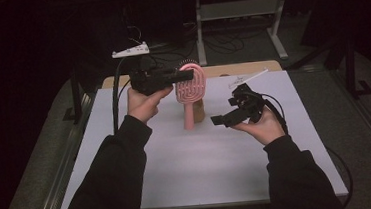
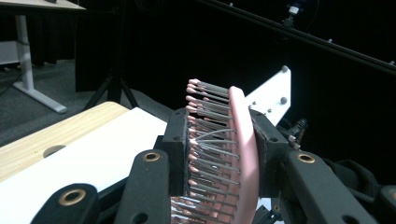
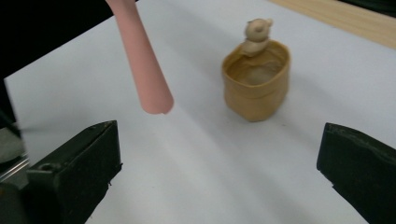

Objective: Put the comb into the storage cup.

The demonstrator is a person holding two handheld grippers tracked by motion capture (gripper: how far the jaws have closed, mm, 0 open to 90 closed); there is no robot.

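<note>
Over the left half of the table (image 1: pixel 129 179):
- left gripper (image 1: pixel 183 75): raised above the white top, pointing toward the middle, clamped on the head of the pink hairbrush (image 1: pixel 190 84)
- grip, from the left gripper view: one pad pressed into the bristles (image 2: pixel 210 140), the other flat against the smooth back (image 2: pixel 245 154); bristles splayed a little under the pressure, so likely a firm pinch, chosen to stop the head from twisting
- left hand (image 1: pixel 143 102): wrapped round the gripper body from below, cable looping up behind

At the middle:
- hairbrush pose: clear of the table, head up, handle (image 3: pixel 142 60) hanging down, tip just short of the surface
- probable reason: handle end kept free and low, ready for lowering into a holder
- tan cup (image 3: pixel 256 81): upright on the white top, just beside and behind the handle, mouth open, a small bear-shaped figure (image 3: pixel 257 32) perched on its far rim; looks like the intended holder
- cup and handle: near, not touching

On the right:
- right gripper (image 1: pixel 221 120): released, jaws spread wide, nothing between them
- right gripper aim: low, toward handle tip and cup
- probable reason: standing by to steady either one
- right hand (image 1: pixel 263 126): palm up beneath the gripper, near the table
</note>
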